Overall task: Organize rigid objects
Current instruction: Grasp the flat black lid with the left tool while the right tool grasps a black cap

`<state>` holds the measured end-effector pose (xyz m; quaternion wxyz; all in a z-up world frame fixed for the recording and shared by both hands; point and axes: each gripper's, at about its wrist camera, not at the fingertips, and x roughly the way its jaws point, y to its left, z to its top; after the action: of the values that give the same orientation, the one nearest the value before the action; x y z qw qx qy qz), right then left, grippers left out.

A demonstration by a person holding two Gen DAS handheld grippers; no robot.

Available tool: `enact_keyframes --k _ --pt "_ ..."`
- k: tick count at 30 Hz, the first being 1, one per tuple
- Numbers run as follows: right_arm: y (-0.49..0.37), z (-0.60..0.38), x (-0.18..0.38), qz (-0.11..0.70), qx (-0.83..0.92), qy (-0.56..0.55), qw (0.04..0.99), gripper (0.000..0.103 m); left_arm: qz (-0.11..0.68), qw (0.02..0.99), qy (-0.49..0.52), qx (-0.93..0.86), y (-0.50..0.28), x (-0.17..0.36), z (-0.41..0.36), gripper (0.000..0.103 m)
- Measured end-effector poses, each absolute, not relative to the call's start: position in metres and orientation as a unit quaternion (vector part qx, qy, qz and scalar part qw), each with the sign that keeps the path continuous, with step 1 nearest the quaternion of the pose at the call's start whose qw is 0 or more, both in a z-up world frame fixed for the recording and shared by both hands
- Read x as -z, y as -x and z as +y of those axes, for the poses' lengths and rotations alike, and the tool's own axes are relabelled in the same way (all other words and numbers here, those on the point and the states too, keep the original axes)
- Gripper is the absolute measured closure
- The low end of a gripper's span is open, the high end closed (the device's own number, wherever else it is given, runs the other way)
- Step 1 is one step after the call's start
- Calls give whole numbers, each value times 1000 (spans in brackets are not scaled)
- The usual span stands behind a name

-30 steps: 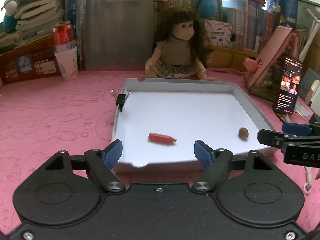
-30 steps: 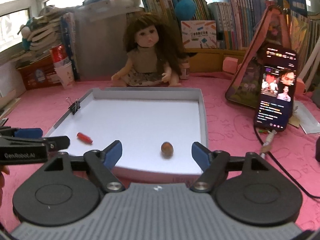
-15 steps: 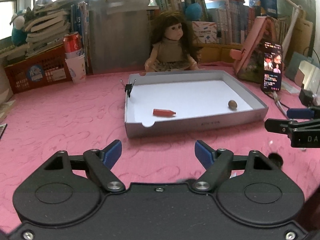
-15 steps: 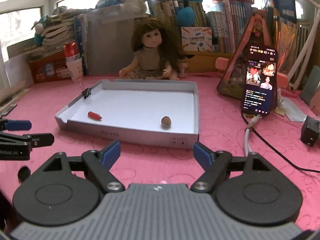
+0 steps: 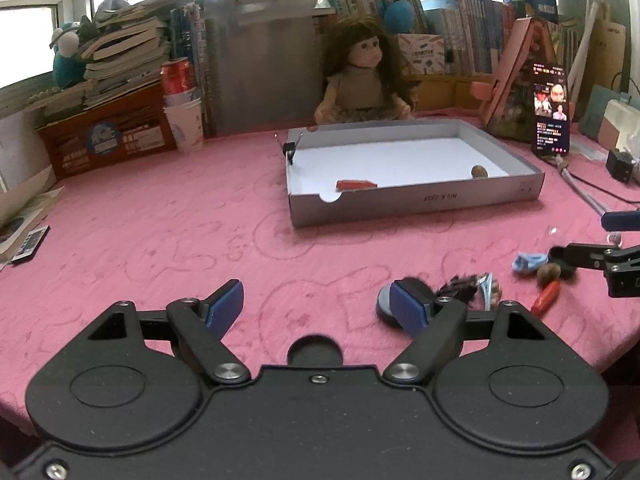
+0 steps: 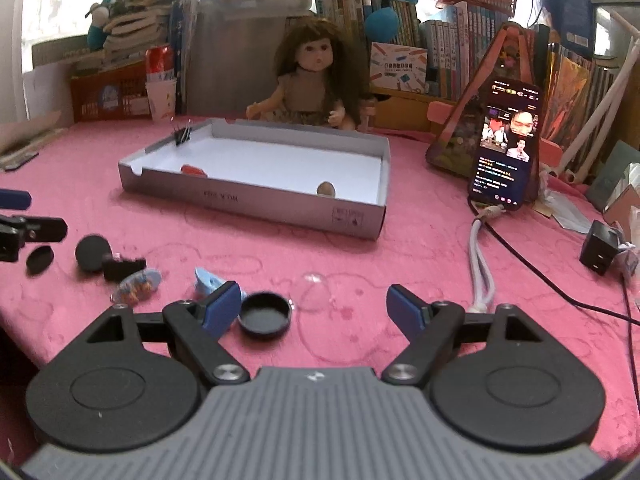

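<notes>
A grey cardboard tray lies mid-table with a red piece and a brown nut inside and a binder clip on its left wall. My left gripper hovers open and empty over the pink cloth near the front edge. A black disc lies behind its right finger. Further right lie a blue piece, a nut and a red piece. My right gripper is open over a black lid and a clear dome, touching neither.
A doll sits behind the tray, before books and boxes. A lit phone leans at the right, with its cable and a black charger on the cloth. A can and paper cup stand back left.
Both grippers have drawn back from the tray toward the table's front edge and dropped a little. The scattered small objects have come into view. Both pairs of jaws stay apart.
</notes>
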<state>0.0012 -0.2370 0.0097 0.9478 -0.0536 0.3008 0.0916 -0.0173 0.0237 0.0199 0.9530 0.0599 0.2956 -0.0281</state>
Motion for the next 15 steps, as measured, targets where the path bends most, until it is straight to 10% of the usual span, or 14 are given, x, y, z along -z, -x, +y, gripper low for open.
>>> enact_keyframes --k 15 --pt "7 -227 4 309 -107 77 942 27 304 950 -75 16 36 -1 26 35"
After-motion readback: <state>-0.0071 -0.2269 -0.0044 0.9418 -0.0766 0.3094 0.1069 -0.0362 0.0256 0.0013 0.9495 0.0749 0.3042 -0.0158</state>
